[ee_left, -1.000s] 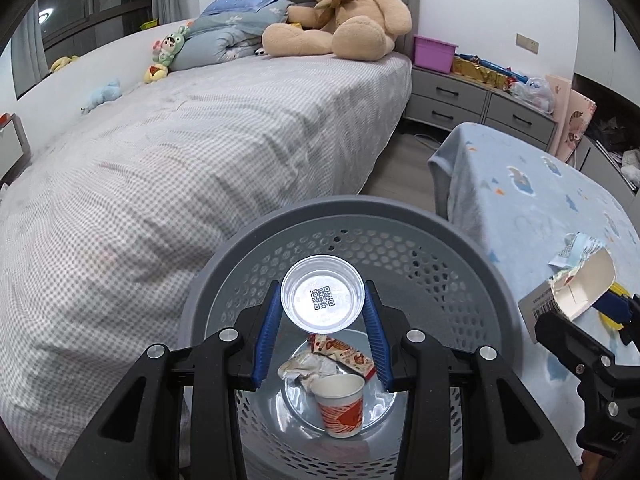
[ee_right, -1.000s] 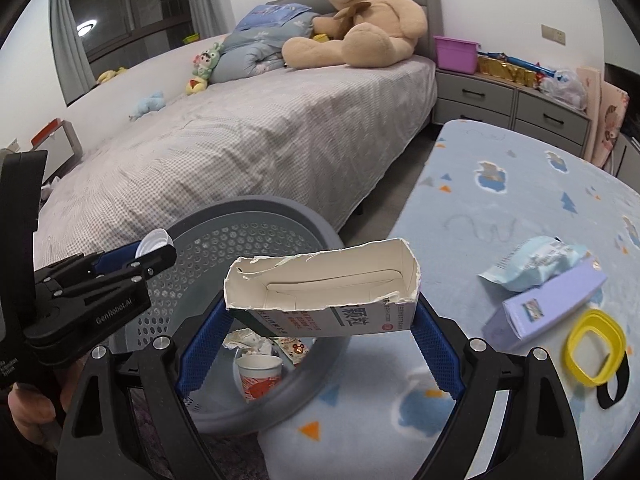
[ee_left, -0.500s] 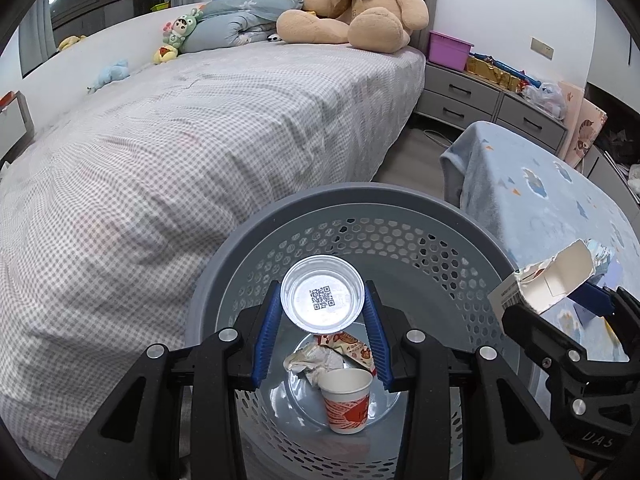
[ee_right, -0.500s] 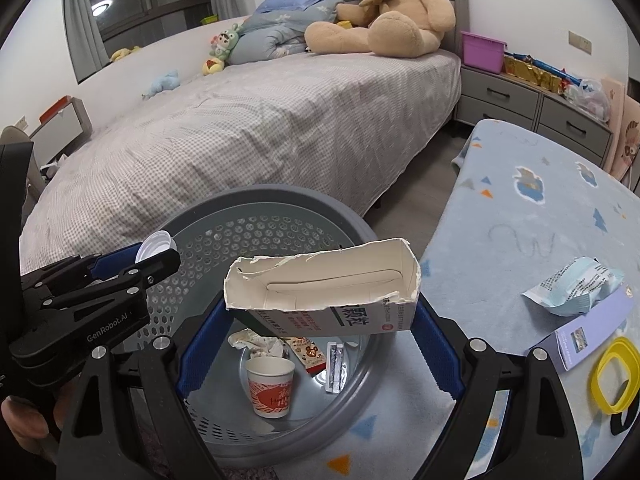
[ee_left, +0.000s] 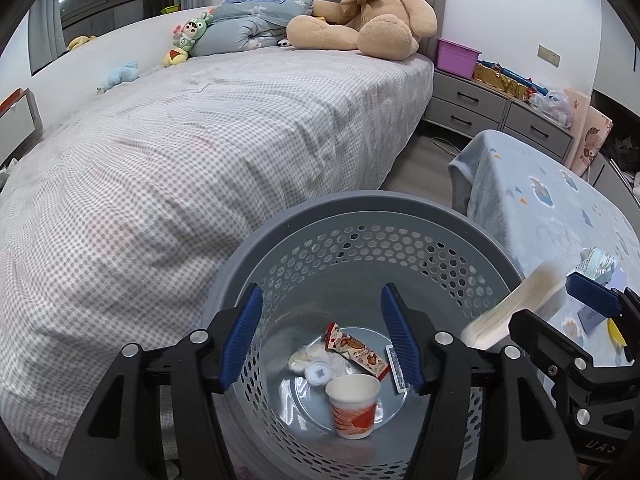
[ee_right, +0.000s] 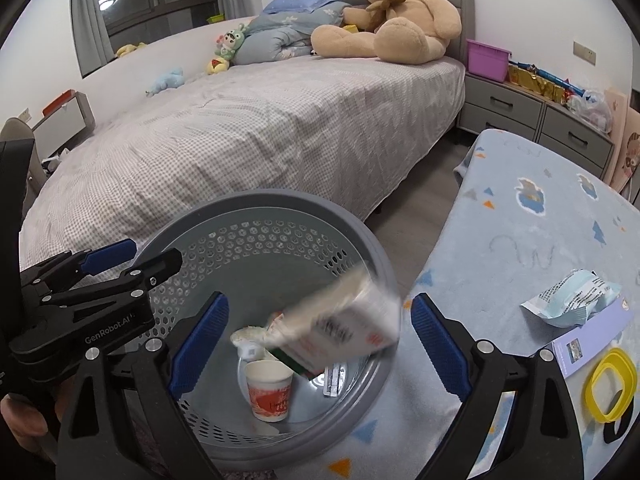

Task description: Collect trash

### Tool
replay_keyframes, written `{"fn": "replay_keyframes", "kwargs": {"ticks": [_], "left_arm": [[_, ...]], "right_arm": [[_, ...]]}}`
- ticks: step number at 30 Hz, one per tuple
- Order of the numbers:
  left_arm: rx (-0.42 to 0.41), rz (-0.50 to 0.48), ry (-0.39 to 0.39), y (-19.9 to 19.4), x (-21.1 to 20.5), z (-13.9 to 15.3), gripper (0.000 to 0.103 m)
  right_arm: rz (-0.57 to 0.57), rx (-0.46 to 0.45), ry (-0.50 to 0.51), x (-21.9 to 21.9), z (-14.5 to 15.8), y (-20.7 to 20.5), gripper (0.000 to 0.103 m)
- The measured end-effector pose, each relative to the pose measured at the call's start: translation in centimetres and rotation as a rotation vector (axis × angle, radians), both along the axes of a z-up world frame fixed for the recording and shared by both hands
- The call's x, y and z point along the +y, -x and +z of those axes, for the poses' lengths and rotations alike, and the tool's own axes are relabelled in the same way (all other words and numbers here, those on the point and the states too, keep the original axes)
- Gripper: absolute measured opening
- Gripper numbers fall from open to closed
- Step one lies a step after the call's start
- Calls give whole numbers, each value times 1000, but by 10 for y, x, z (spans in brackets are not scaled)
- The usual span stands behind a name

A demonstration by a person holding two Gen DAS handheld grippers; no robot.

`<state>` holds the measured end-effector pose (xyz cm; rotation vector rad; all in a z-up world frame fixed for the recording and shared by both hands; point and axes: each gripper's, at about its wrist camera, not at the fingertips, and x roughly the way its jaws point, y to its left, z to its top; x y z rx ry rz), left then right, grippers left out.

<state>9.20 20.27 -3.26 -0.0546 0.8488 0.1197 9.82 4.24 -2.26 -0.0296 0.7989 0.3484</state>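
Both grippers have just been opening: the left gripper [ee_left: 322,336] has dropped its lid [ee_left: 319,373] into the grey basket [ee_left: 360,216], and a blurred carton [ee_right: 340,326] falls from the right gripper [ee_right: 318,338]. A wrapper [ee_right: 572,298] remains on the bench [ee_right: 520,240].

Torn carton [ee_right: 340,332] (blurred, tilted) above bin [ee_right: 372,240].

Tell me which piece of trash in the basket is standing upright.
The paper cup with the red print: it stands upright, mouth up, on the floor of the grey basket. The red snack wrapper behind it lies flat.
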Motion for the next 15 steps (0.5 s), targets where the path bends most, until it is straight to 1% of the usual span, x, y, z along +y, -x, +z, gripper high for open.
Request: {"fn": "replay_keyframes", "kwargs": {"ticks": [15], "left_arm": [[-1,24,-4,1,4,-1,61]], "right_arm": [[-15,-1,-1,-4,0,5,93]]}}
